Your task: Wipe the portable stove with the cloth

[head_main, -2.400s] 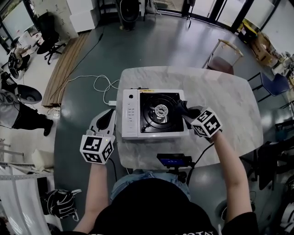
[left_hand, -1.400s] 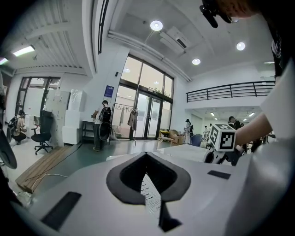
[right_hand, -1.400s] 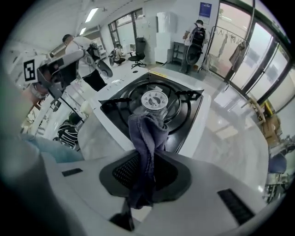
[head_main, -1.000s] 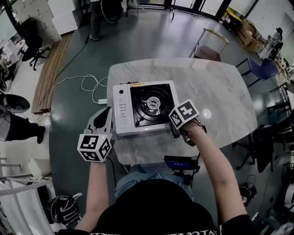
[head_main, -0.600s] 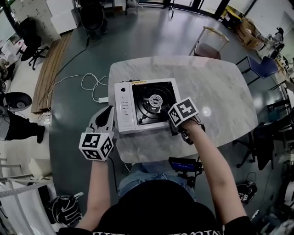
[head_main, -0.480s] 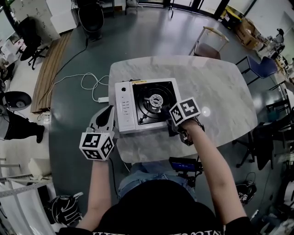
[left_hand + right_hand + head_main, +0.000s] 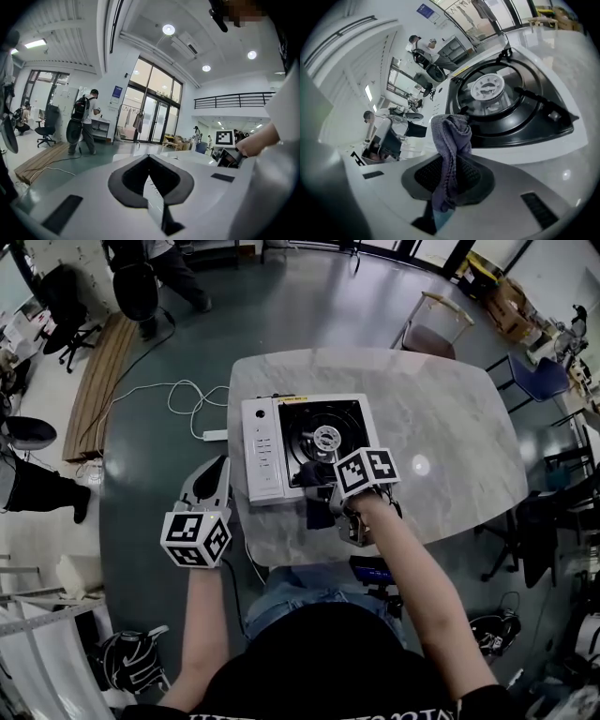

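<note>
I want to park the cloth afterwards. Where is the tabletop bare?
The table is bare right of the portable stove, and in the strip beyond it. The near edge is crowded by the right tongs and cloth.

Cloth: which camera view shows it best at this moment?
The right gripper view: the purple-grey cloth sits centre frame, pinched in the right claw, before the portable stove. The head view shows only a small dark bunch at the stove's near edge. The left gripper view shows none of it.

This looks like an open office hall: office chair (image 7: 58,296) at ten o'clock, cardboard boxes (image 7: 504,301) at one o'clock, tall glass doors (image 7: 150,119).
</note>
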Demonstrator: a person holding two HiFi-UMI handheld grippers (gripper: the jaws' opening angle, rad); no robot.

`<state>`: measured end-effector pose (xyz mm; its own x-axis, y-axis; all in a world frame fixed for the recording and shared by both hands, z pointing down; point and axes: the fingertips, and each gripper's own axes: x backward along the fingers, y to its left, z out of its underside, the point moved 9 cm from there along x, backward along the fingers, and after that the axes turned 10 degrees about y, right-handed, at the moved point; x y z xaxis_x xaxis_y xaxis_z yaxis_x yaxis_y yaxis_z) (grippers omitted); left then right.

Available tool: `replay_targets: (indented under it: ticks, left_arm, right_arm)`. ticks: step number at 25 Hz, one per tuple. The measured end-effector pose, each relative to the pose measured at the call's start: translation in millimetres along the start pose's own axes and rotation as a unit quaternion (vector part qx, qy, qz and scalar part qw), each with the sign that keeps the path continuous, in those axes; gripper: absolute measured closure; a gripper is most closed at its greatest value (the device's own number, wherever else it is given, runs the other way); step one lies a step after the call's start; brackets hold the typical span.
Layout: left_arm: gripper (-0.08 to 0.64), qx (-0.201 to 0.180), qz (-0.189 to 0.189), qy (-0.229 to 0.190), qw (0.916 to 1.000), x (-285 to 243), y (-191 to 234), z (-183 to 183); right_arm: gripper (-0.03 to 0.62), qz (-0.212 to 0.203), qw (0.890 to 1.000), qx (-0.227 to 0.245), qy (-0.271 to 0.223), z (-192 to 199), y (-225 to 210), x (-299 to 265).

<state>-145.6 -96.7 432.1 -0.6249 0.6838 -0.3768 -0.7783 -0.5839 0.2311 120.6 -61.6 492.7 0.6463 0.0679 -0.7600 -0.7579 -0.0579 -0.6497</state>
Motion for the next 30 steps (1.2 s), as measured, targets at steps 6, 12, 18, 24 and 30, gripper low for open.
replay_targets:
  ticks: [6,12,18,24,30]
  left_arm:
    - [0.549,0.003,-0.008,-0.004,1.0000,4.1,6.2,0.4]
    - [0.549,0.006,-0.016,-0.005,0.9998,8.9,12.5,0.3]
    - [0.549,0.018,-0.043,-0.010,0.9988,20.4,26.4,1.2]
    - [0.549,0.031,-0.075,-0.014,0.9966,32.6,32.4,4.7]
    - [0.549,0.032,-0.102,-0.016,0.9941,44.8,31.8,6.0]
  right_arm:
    - [0.518,-0.068,0.997,-0.031,0.008,7.7,12.5,-21.5]
    - [0.517,-0.076,0.997,-0.025,0.016,8.7,17.3,-16.7]
    - [0.517,-0.083,0.994,0.070,-0.006,-14.3,45.6,40.8]
    - [0.517,-0.078,0.980,0.173,-0.055,-62.9,73.8,73.4]
    - [0.517,-0.003,0.948,0.313,-0.058,-88.7,87.8,44.8]
